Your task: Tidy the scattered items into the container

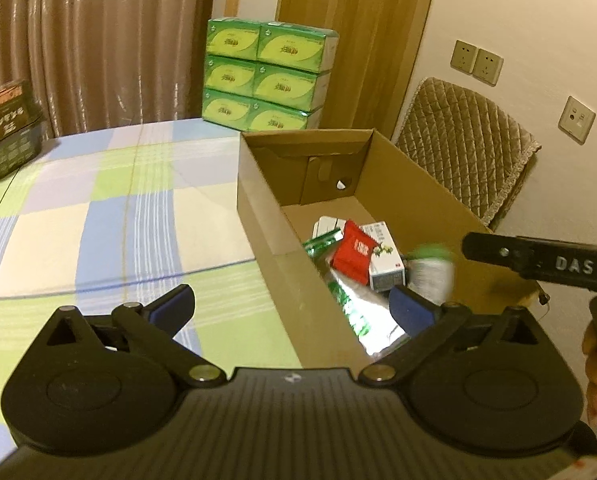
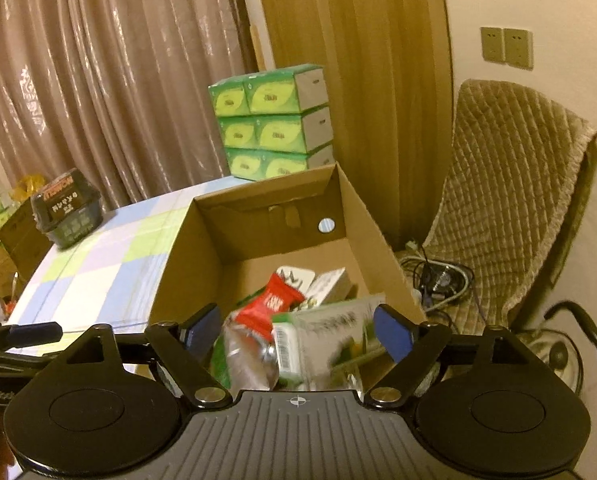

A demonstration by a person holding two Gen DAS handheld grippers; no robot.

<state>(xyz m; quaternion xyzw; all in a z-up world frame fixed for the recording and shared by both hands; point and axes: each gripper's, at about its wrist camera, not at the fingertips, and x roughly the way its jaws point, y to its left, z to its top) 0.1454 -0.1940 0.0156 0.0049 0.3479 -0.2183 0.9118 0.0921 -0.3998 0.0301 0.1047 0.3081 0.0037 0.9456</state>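
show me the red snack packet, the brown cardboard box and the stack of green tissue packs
red snack packet (image 1: 353, 251), left wrist view, middle of its front face
brown cardboard box (image 1: 260, 184), left wrist view, outer left wall
stack of green tissue packs (image 2: 272, 128), right wrist view, front of the middle row

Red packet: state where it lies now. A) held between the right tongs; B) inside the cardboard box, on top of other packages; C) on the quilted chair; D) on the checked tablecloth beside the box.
B: the red packet lies inside the cardboard box, resting on other packages such as a white carton; both the left tongs and the right tongs are open and hold nothing.
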